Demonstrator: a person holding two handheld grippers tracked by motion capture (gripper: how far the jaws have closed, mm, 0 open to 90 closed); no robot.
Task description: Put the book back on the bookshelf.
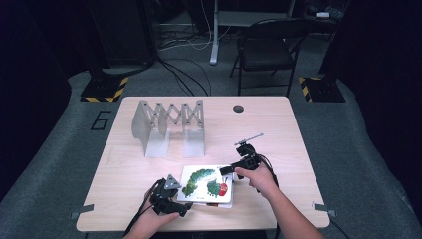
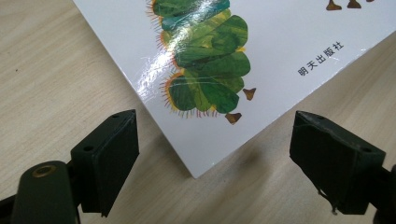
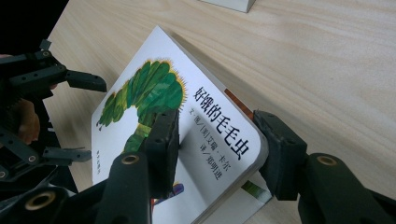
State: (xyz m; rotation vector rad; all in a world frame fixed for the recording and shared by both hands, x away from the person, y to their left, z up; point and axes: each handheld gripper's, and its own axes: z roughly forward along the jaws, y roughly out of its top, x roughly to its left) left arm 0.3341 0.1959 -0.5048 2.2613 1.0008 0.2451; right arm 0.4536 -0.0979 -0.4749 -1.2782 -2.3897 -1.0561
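Note:
A white picture book [image 1: 206, 184] with a green caterpillar on its cover lies near the table's front edge. My right gripper [image 1: 227, 170] comes in from the right; in the right gripper view its jaws [image 3: 215, 122] clamp the cover's corner, one pad on the printed face, the other behind the edge. The cover [image 3: 205, 107] is tilted up, with a page showing beneath it. My left gripper [image 1: 185, 207] sits at the book's front left corner. In the left gripper view its jaws [image 2: 214, 128] stand wide on either side of that corner [image 2: 201, 163] without touching it.
A grey metal expanding rack [image 1: 166, 127] stands at the back left of the wooden table [image 1: 278, 139]. A round cable hole [image 1: 238, 108] lies near the far edge. Beyond the table stand a folding chair [image 1: 268, 47] and floor cables.

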